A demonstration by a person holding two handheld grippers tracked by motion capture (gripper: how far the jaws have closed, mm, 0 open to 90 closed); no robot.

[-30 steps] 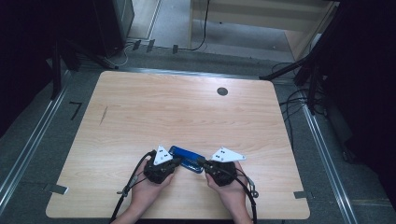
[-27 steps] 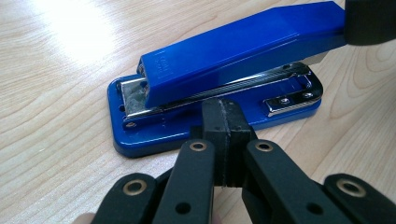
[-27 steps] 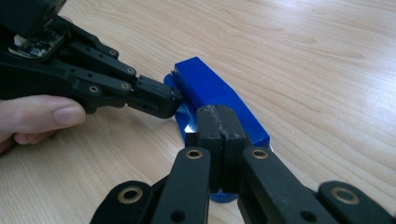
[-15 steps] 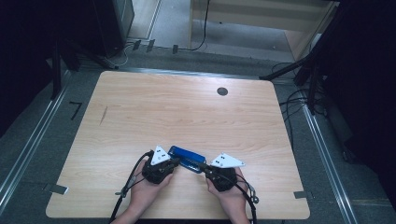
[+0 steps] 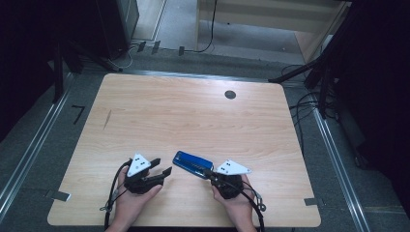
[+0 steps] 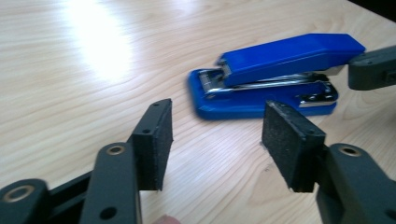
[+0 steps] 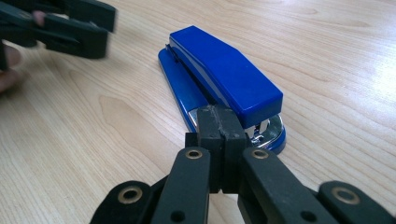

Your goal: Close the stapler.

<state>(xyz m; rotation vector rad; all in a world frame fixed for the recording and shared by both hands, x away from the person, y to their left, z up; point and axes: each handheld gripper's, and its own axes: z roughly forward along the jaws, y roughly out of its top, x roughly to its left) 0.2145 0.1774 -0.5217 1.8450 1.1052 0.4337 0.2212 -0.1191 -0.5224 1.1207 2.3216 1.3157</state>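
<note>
Left gripper (image 5: 162, 170) — drawn back from the blue stapler (image 5: 192, 164) toward nine o'clock since the earlier frame; its fingers (image 6: 154, 140) have just been opening and now stand apart, nothing between them. Stapler — flat on the wooden worktop (image 5: 193, 116), near the six o'clock edge, between the two grippers. Right gripper (image 7: 223, 122) — fingers pressed together, tips at the stapler's front end, touching or just beside it; no hold evident.
</note>
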